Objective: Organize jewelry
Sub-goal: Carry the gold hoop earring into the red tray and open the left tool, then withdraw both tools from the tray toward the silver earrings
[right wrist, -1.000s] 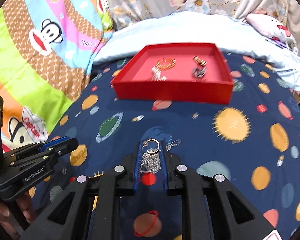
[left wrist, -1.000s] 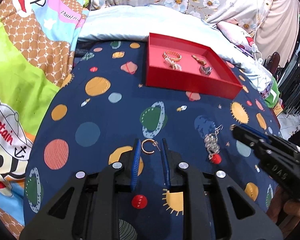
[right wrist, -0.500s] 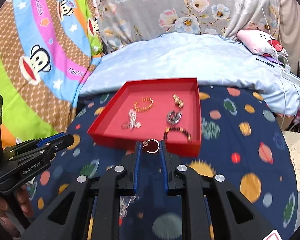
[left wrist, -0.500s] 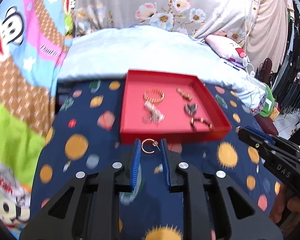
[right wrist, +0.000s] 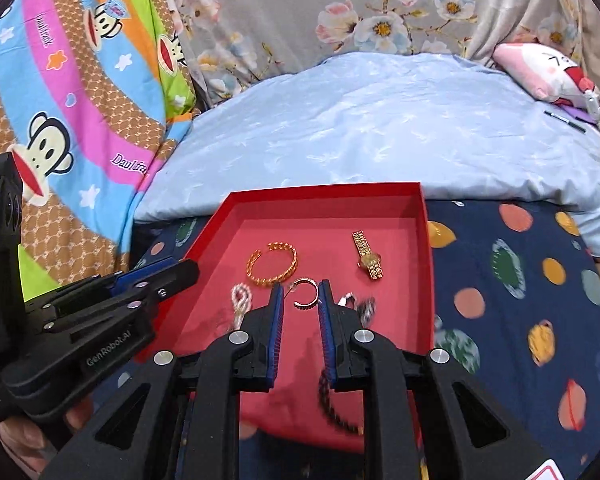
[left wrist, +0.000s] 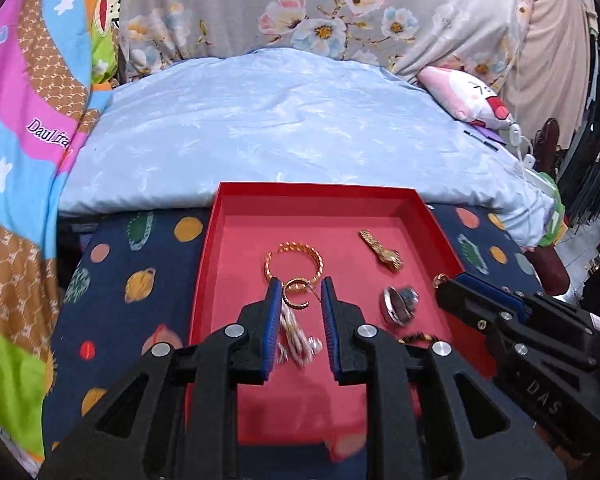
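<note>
**Both claws pinch hoop earrings over the red tray**

Left gripper (left wrist: 298, 292), low centre of its own frame, is clamped on a small ribbed gold hoop earring (left wrist: 296, 294), its blue pads nipping the hoop at either side. Right gripper (right wrist: 300, 294) does the same with a thinner gold hoop (right wrist: 306, 294) that carries a dark-stoned edge. Both hoops hang above the floor of the red tray (left wrist: 312, 194), which sits on the planet-print cloth (left wrist: 112, 300) in the lower middle of each frame.

These earrings look almost weightless, stiff and smooth, so I'd guess they could twist or slip out of a pinch easily. Holding across the widest part of the ring, as now, seems the safest hold; the thin post at the top looks bendable and best left alone.

Already lying in the tray: a twisted gold bangle (right wrist: 272, 264) just above centre, a gold watch (right wrist: 367, 256) to the right, a white-and-pink rope piece (right wrist: 240, 300) to the left, a silvery ring-like piece (left wrist: 398, 306) too blurred to name, and a dark beaded bracelet (right wrist: 334, 404) near the front wall.

Readable writing: "GenRobot.AI" on the left gripper's body at lower left of the right view, "DAS" on the right gripper's body at lower right of the left view, and "Daul fra…", cut short by a fold, on the cartoon monkey blanket (right wrist: 60, 120) at the left.
</note>
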A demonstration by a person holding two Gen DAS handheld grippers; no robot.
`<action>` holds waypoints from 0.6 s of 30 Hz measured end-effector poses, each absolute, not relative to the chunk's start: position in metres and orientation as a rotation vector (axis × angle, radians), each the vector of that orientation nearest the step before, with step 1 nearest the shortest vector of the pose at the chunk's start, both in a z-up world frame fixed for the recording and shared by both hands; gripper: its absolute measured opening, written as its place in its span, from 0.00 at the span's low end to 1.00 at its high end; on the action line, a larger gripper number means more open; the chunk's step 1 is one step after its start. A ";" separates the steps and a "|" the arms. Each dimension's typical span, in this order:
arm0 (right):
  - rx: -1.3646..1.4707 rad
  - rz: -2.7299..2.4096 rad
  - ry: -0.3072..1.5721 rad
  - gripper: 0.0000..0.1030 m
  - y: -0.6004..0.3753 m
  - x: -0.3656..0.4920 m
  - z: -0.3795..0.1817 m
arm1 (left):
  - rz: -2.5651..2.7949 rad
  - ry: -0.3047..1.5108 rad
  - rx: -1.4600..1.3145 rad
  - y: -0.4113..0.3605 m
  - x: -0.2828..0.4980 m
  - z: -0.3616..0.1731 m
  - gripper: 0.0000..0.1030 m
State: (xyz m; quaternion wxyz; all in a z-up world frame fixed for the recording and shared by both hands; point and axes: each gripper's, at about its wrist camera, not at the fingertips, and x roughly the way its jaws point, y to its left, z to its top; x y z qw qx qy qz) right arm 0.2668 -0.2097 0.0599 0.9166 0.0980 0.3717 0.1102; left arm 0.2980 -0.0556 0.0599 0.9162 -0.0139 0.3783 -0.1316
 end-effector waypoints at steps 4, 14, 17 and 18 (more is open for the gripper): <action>0.192 0.235 0.791 0.16 -0.203 0.288 0.048 | -0.265 0.797 -0.027 -0.059 0.318 0.050 0.19; 0.187 0.242 0.821 0.18 -0.194 0.306 0.029 | -0.238 0.818 -0.017 -0.059 0.334 0.037 0.24; 0.194 0.221 0.807 0.20 -0.198 0.302 0.033 | -0.217 0.811 -0.017 -0.058 0.334 0.039 0.37; 0.198 0.215 0.800 0.20 -0.199 0.299 0.036 | -0.217 0.809 -0.020 -0.056 0.332 0.040 0.38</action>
